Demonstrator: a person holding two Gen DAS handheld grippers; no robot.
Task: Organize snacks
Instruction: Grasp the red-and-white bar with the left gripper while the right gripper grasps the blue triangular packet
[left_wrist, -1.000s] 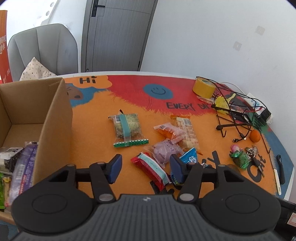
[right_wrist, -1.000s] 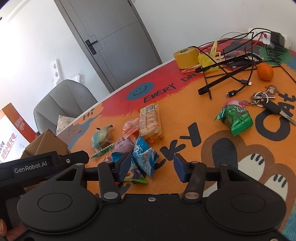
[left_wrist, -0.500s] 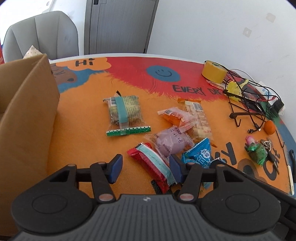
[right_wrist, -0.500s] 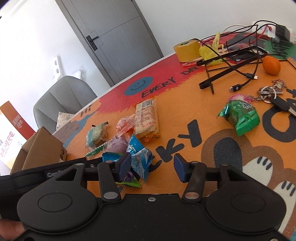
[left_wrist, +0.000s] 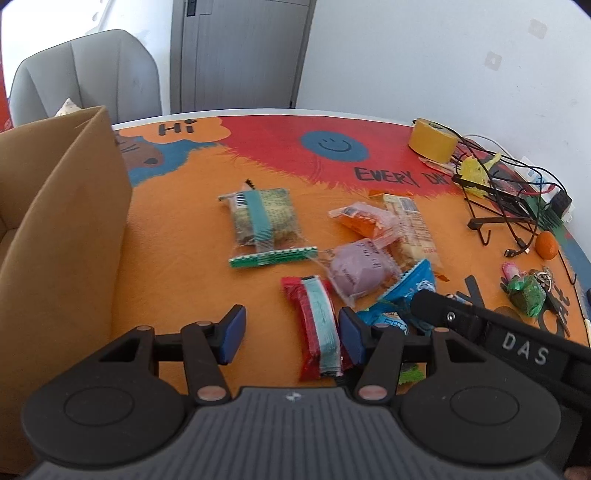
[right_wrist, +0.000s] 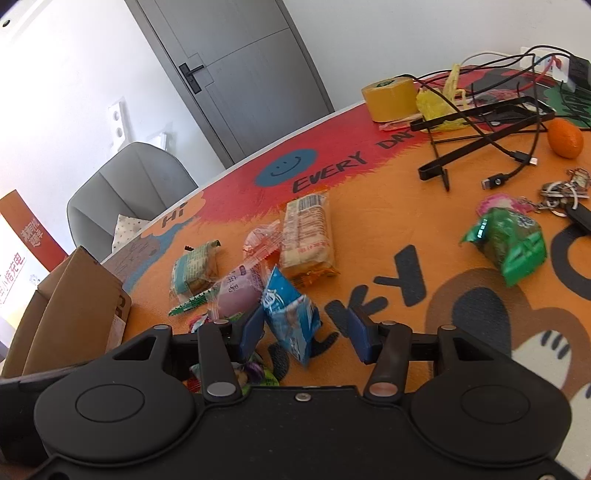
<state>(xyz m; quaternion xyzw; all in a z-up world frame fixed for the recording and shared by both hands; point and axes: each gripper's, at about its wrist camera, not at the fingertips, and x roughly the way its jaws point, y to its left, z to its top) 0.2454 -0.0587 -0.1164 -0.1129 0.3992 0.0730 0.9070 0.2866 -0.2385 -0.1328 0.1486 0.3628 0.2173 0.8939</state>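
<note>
You've got seven snack packs mid-frame, one box left; left claw and right claw both half-open, empty.

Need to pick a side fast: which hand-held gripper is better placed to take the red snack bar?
Left. The red snack bar lies between the left hand-held gripper open jaws; the right hand-held gripper frames the blue packet.

White walls close the room, bright with daylight. A grey door with a dark handle stands shut. Beside it sits a grey chair holding a spotted cushion. An orange sign stands near the chair.
</note>
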